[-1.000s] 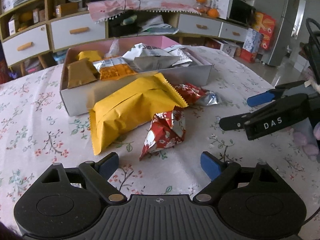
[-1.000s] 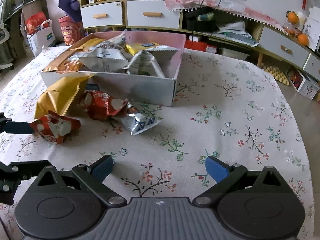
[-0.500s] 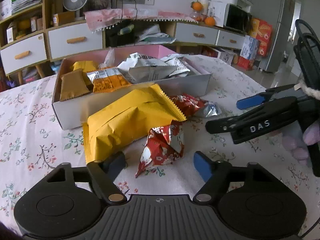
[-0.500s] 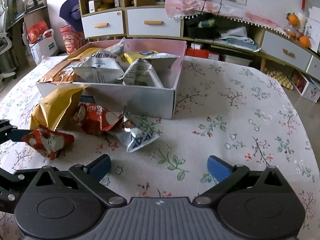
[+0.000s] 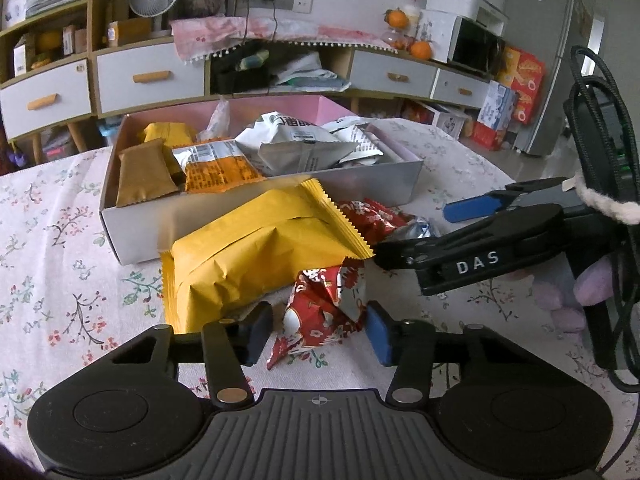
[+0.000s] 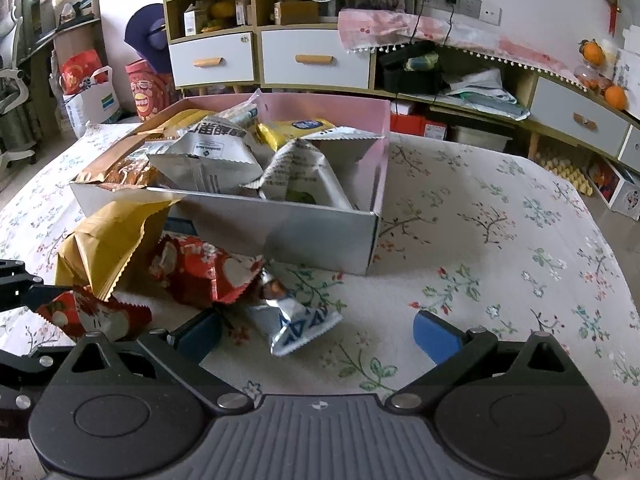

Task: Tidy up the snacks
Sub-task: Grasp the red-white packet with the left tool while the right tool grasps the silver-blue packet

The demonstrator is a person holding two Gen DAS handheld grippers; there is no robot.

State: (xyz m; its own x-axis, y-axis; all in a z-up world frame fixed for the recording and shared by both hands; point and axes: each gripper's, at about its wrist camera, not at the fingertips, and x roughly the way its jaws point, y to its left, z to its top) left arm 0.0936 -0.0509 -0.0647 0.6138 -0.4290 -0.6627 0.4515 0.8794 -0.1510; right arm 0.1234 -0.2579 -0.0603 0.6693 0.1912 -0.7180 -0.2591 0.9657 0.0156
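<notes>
- Snacks lie loose on the flowered tablecloth (image 5: 60, 248) in front of the open box (image 5: 132, 232), which is already piled with packets.
- Leftmost, the big yellow bag (image 5: 256, 256) leans against the box's front wall.
- Next, the small red packet (image 5: 324, 316) sits between my left gripper (image 5: 316, 330) fingers, its long axis running away from me; the jaws are closing, the right pad about touching, no firm pinch yet.
- Further right, my right gripper (image 6: 316, 334) stands wide open around the silver packet (image 6: 296, 328), gripping nothing.
- I judge the left hand nearer its pick; the box lies straight ahead.
</notes>
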